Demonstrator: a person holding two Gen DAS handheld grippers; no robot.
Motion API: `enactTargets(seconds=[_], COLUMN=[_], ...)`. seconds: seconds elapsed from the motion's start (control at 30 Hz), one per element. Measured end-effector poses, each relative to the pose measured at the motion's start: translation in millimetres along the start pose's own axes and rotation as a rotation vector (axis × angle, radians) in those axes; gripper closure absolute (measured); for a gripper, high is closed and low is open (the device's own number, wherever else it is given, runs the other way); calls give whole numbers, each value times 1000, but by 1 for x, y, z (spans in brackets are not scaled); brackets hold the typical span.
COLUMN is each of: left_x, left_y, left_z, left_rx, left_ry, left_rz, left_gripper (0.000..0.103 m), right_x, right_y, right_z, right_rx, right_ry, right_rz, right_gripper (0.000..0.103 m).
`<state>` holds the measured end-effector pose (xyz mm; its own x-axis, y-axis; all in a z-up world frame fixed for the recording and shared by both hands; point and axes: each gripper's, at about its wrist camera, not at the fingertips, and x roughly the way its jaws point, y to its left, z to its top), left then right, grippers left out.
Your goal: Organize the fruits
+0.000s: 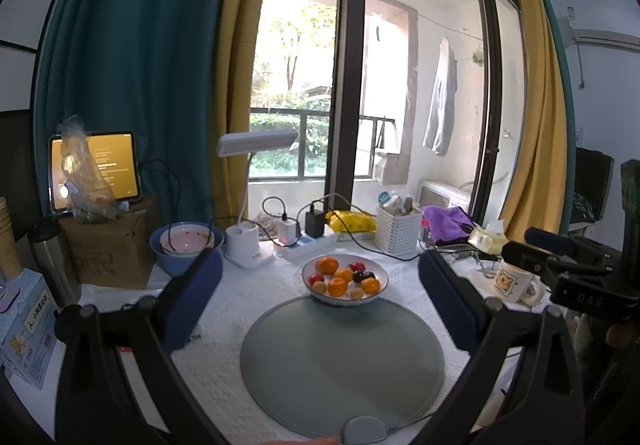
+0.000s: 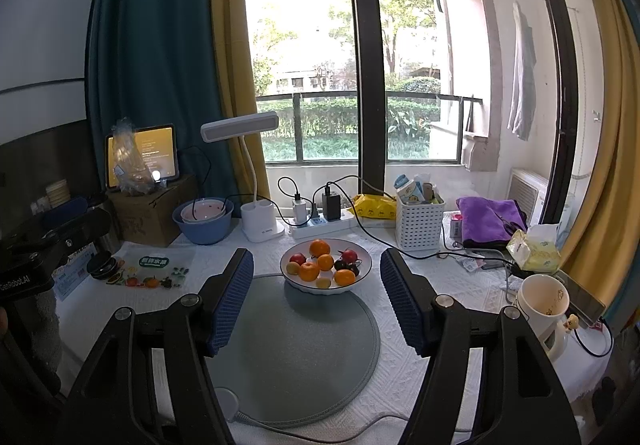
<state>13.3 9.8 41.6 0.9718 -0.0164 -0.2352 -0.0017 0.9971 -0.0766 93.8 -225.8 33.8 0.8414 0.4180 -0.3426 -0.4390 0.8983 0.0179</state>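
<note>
A white bowl [image 1: 382, 291] [image 2: 362, 279] holds several small fruits: orange mandarins [image 1: 327, 265] [image 2: 319, 247], red ones [image 2: 297, 258], dark ones [image 2: 340, 265] and yellow ones. It stands on the far edge of a round grey mat [image 1: 340, 365] [image 2: 296, 349]. My left gripper [image 1: 320, 285] is open and empty, held above the mat in front of the bowl. My right gripper [image 2: 317, 285] is open and empty, also short of the bowl. The other gripper's body shows at the right of the left wrist view [image 1: 576, 277] and at the left of the right wrist view [image 2: 36, 245].
Behind the bowl stand a desk lamp [image 2: 256, 173], a power strip [image 2: 320, 223] with chargers, a white basket [image 2: 419, 221], stacked bowls [image 2: 204, 219], a cardboard box [image 2: 150, 211] with a tablet. A mug [image 2: 542, 309], tissues [image 2: 534, 249] and purple cloth [image 2: 490, 217] lie right. A fruit sticker sheet [image 2: 154, 271] lies left.
</note>
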Motion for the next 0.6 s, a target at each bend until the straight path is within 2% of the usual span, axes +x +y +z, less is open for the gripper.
enactTargets(seconds=[0.6], left_x=[-3], left_y=[2], left_z=[0], left_rx=[-5], left_ry=[-9], left_rz=[-1], left_gripper=[4], right_x=[1], right_y=[0], right_z=[0], right_rx=[-5], right_ry=[0], right_rz=[-3], right_gripper=[34])
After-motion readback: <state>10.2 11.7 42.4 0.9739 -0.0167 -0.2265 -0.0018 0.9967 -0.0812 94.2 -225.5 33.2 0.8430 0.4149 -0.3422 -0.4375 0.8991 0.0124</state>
